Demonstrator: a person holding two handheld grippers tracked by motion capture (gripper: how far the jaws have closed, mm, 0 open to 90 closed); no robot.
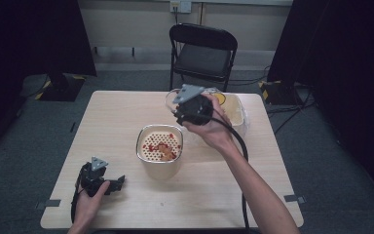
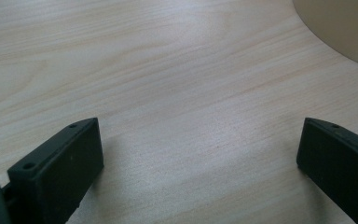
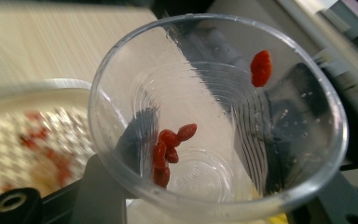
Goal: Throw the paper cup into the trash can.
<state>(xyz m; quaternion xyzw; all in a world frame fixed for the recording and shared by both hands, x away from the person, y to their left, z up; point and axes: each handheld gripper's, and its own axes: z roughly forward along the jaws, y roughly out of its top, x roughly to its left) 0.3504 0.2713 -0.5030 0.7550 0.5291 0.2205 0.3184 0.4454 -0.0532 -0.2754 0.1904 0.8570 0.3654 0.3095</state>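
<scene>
The right gripper (image 1: 191, 111) holds a clear cup (image 3: 216, 119) above the table (image 1: 126, 117), right and far of the strainer pot (image 1: 159, 146), with a few red berries (image 3: 168, 149) probably stuck inside, so the next move seems another tip or shake, while the left gripper (image 1: 97, 179) rests wide open near-left.
</scene>
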